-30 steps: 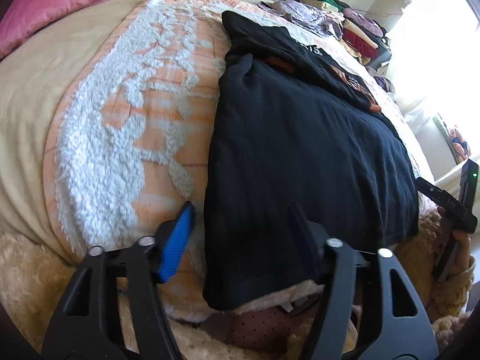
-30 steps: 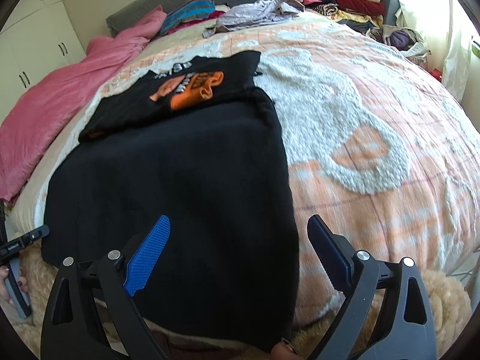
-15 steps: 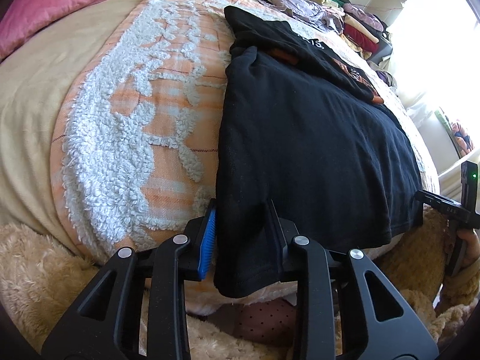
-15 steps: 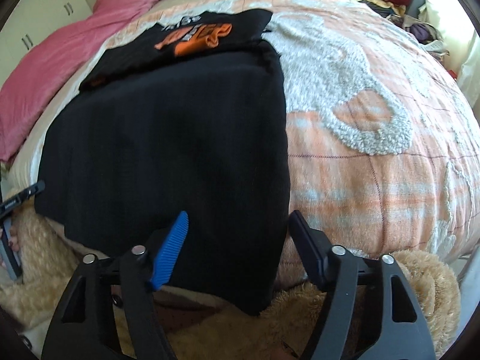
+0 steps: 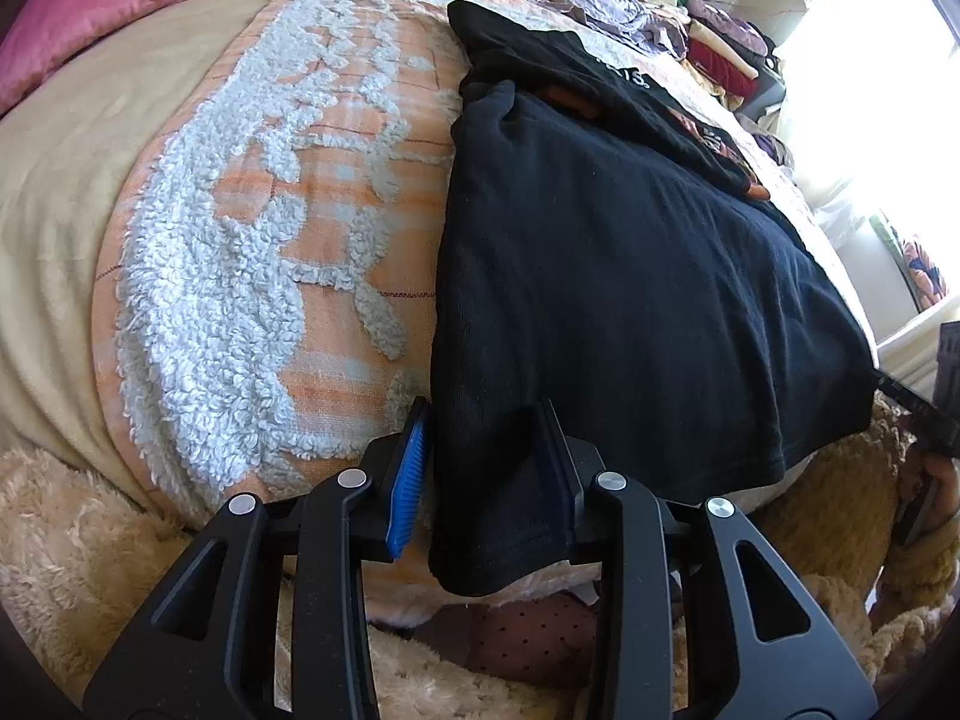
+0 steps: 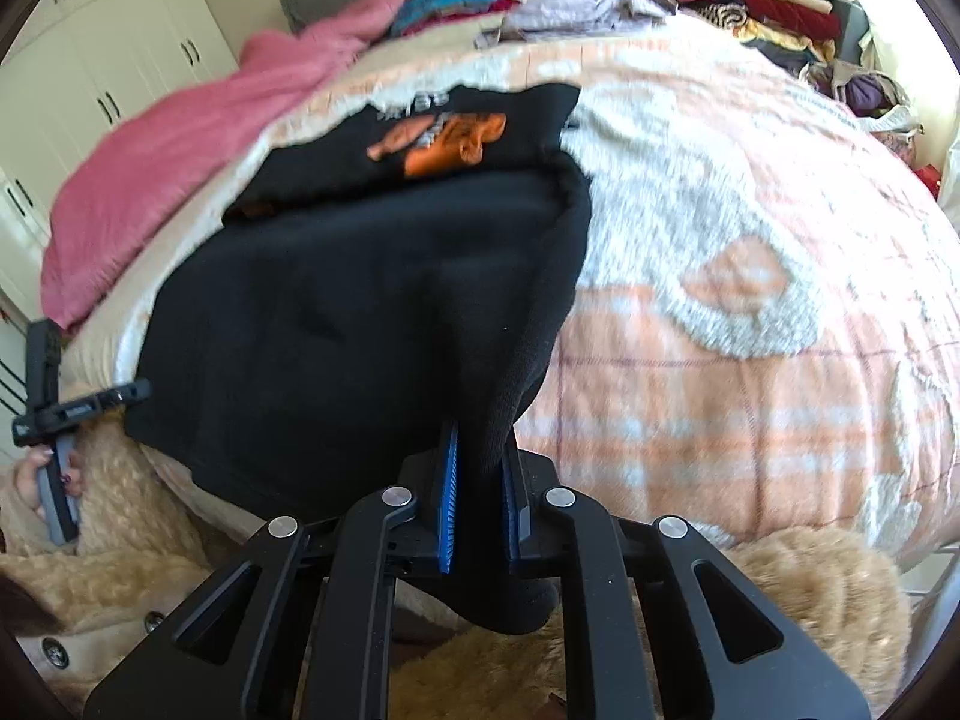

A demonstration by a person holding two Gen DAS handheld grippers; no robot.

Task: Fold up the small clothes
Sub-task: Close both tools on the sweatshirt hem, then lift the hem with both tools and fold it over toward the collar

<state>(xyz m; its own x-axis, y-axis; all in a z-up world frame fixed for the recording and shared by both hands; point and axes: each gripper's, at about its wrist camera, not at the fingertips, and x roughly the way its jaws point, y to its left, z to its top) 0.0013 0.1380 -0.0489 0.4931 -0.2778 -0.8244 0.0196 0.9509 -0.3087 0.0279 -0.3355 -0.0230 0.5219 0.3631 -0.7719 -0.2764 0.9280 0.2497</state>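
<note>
Left and right wrist views, bed with garment in fold position. A black garment [image 5: 630,276] lies spread on the orange-and-white tufted bedspread [image 5: 252,252], its lower hem hanging over the near edge of the bed. I hold one lower corner in each tool. My left tongs [image 5: 483,468] are closed on the corner toward the bed's left side; the black cloth sits pinched between the blue pad and the black one. My right tongs [image 6: 480,492] have just been closing and now clamp the opposite lower corner, the fabric bunched into a narrow ridge that rises from between the two blue pads. That corner is lifted slightly off the bedspread, while the rest of the garment lies flat. At the garment's far end, toward the head of the bed, a second black shirt with an orange print [image 6: 444,138] lies partly under its edge. A pink blanket [image 6: 192,156] runs along the bed's left side. Stacked folded clothes [image 6: 762,0] occupy the far right corner. A person's hand [image 6: 42,480] on the left tool's grip shows in the right wrist view.
</note>
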